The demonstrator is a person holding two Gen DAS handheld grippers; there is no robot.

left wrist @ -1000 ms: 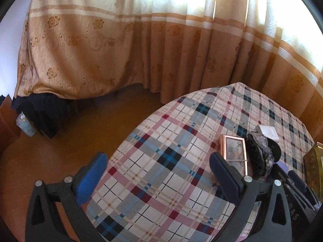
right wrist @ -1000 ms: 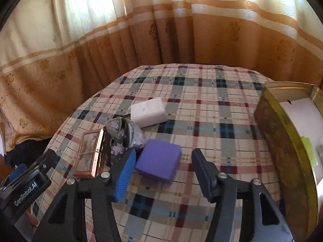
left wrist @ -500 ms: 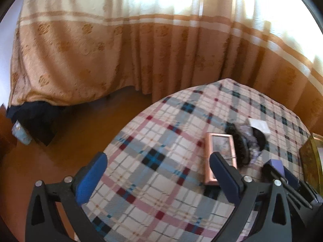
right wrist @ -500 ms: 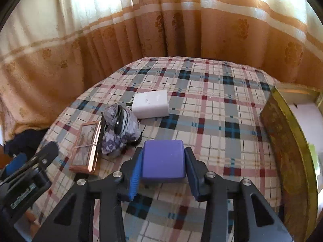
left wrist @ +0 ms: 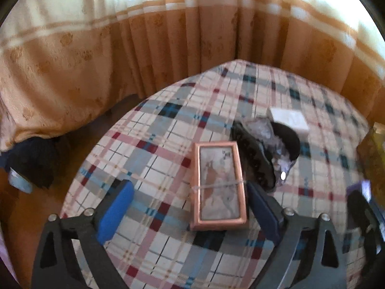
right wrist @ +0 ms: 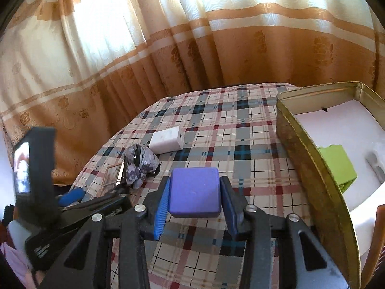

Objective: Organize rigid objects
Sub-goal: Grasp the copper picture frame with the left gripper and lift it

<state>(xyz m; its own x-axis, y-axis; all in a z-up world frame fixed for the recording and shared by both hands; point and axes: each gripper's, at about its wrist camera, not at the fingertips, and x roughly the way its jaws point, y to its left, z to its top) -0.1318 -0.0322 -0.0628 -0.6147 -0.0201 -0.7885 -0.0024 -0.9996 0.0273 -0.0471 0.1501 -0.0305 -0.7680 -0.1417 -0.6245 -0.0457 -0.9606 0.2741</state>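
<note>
My right gripper (right wrist: 195, 184) is shut on a purple block (right wrist: 195, 192) and holds it just above the plaid tablecloth (right wrist: 228, 125), left of an open gold tin (right wrist: 300, 149). A green block (right wrist: 336, 166) lies inside the tin. My left gripper (left wrist: 189, 189) hangs over a copper-framed flat box (left wrist: 219, 180). Its jaws are closing with the box between them. The right pad is close beside the box and the left pad stands well off it.
A dark floral pouch (left wrist: 259, 154) lies against the copper box, and a white box (left wrist: 288, 118) sits behind it. The round table ends close on the left, with wooden floor (left wrist: 48, 216) below. Curtains (right wrist: 216, 48) hang behind.
My right gripper shut on the purple block and lifted it toward the tin. My left gripper moved right over the table, so the copper box now lies between its fingers.
</note>
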